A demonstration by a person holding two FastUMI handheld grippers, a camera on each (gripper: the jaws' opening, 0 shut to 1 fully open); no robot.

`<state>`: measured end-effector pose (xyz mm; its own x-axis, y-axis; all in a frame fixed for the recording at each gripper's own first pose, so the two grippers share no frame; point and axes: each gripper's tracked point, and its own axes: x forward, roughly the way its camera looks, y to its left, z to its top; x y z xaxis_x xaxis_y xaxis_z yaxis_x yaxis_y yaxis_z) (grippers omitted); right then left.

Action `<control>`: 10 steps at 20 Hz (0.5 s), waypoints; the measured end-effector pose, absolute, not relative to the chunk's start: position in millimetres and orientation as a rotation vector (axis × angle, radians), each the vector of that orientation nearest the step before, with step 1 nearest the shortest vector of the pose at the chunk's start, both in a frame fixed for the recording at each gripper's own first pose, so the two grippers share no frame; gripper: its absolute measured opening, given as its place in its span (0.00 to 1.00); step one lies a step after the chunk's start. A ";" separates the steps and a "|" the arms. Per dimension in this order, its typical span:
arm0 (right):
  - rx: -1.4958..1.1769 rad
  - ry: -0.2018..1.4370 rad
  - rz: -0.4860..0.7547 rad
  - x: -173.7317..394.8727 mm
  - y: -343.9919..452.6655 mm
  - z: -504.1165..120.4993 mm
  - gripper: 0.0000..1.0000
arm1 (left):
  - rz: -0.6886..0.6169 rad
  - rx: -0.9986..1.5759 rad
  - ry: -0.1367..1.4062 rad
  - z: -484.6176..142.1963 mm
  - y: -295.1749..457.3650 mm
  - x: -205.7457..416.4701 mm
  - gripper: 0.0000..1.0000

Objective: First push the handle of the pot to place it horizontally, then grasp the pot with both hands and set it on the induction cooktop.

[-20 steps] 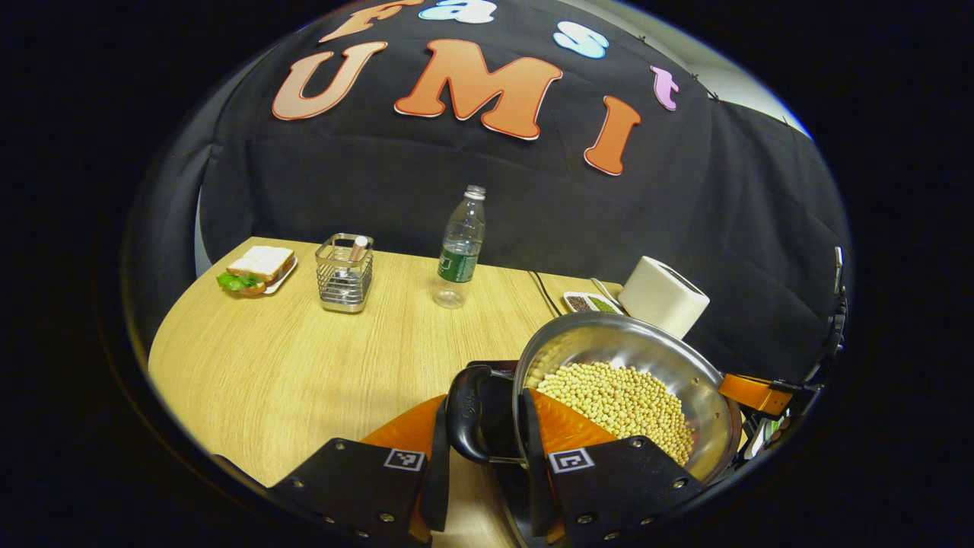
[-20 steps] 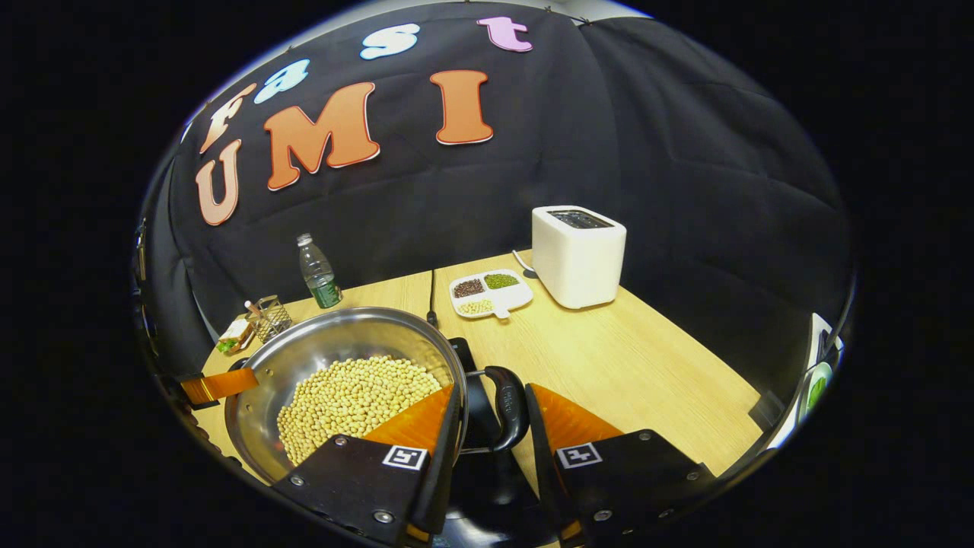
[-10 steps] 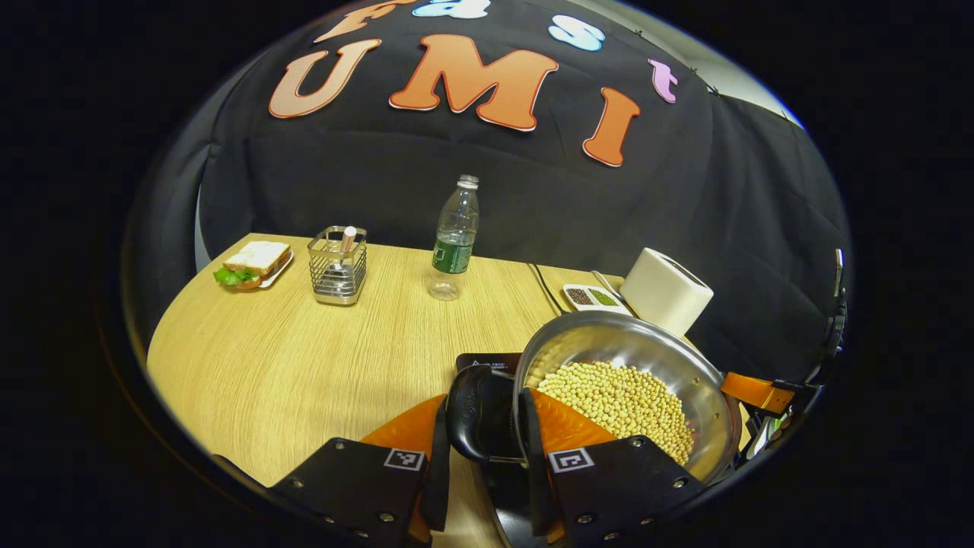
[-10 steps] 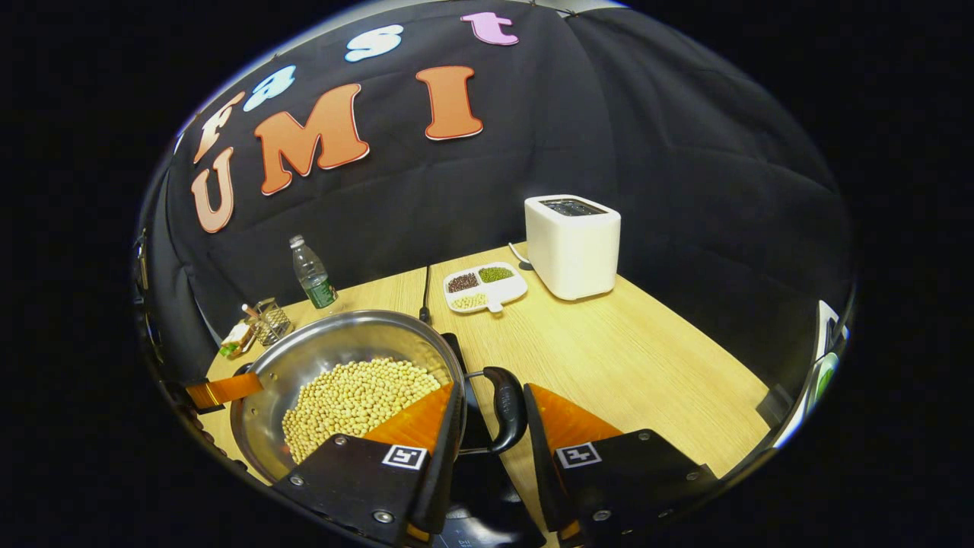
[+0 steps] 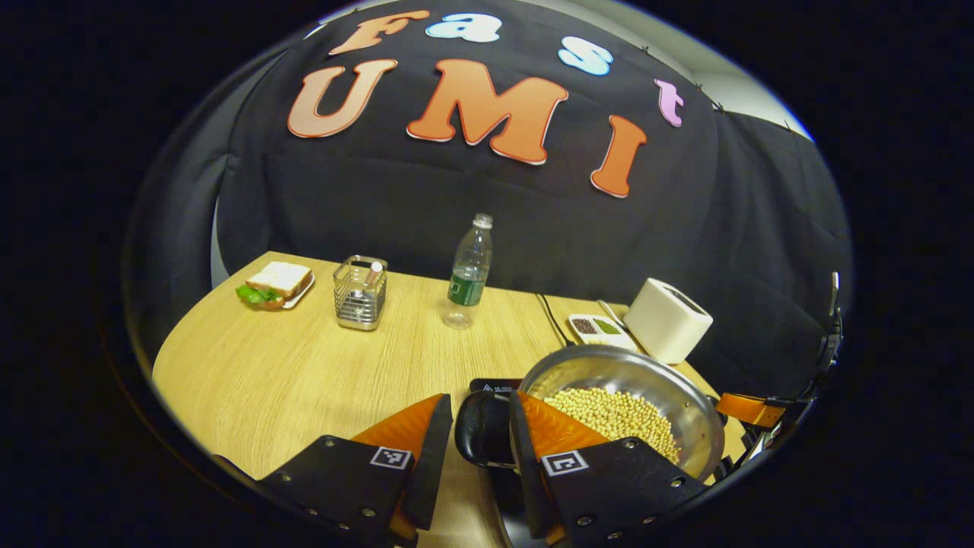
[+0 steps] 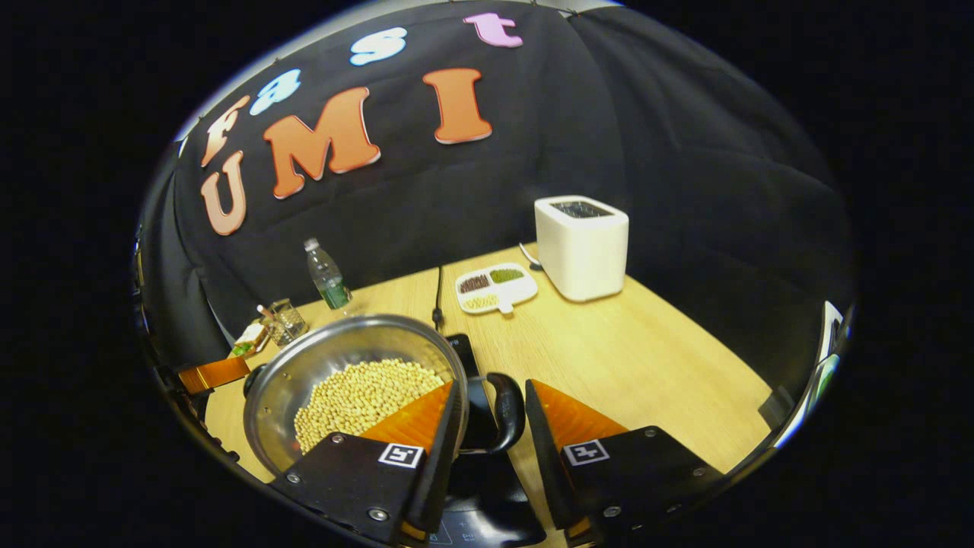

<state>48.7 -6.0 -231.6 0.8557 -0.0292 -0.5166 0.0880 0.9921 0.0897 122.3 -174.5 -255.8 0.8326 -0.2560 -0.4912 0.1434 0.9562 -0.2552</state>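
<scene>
A steel pot (image 5: 586,364) of soybeans (image 5: 618,415) sits on the black induction cooktop (image 5: 494,386), its two black handles pointing out to either side. My left gripper (image 5: 479,399) straddles the near handle (image 5: 483,440); its jaws are slightly parted, and a sliver of table shows beside the handle. In the right gripper view the pot (image 6: 304,365) rests on the cooktop (image 6: 461,348). There my right gripper (image 6: 493,387) flanks the other handle (image 6: 508,411), open a little. Each gripper shows at the pot's far side in the other's view: right gripper (image 5: 749,409), left gripper (image 6: 213,374).
A white toaster (image 6: 582,247) and a divided tray of beans (image 6: 494,288) stand at the back right. The cooktop's cable (image 6: 437,293) runs toward the wall. A water bottle (image 5: 469,266), a wire holder (image 5: 359,293) and a sandwich plate (image 5: 274,283) line the back left.
The pot has sunk lower and looks a little farther off in both views. The fingers of both grippers have spread slightly, so they no longer pinch the handles.
</scene>
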 end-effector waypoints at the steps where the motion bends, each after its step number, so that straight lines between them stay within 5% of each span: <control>1: 0.096 0.501 -0.051 46.3 -7.2 -212.0 0.56 | -0.205 -0.230 0.524 -241.4 -168.8 121.1 0.48; 2: 0.081 0.461 -0.042 46.5 -7.3 -191.7 0.53 | -0.200 -0.242 0.495 -226.2 -164.7 119.4 0.52; 3: 0.063 0.421 -0.038 44.7 -7.9 -170.5 0.67 | -0.190 -0.240 0.461 -211.3 -157.6 117.8 0.60; 7: 0.012 0.290 -0.033 36.3 -6.4 -100.1 0.90 | -0.153 -0.203 0.324 -140.0 -126.0 103.9 0.79; 10: -0.017 0.216 -0.038 27.1 -5.8 -60.8 0.94 | -0.126 -0.176 0.228 -87.3 -101.5 89.4 0.80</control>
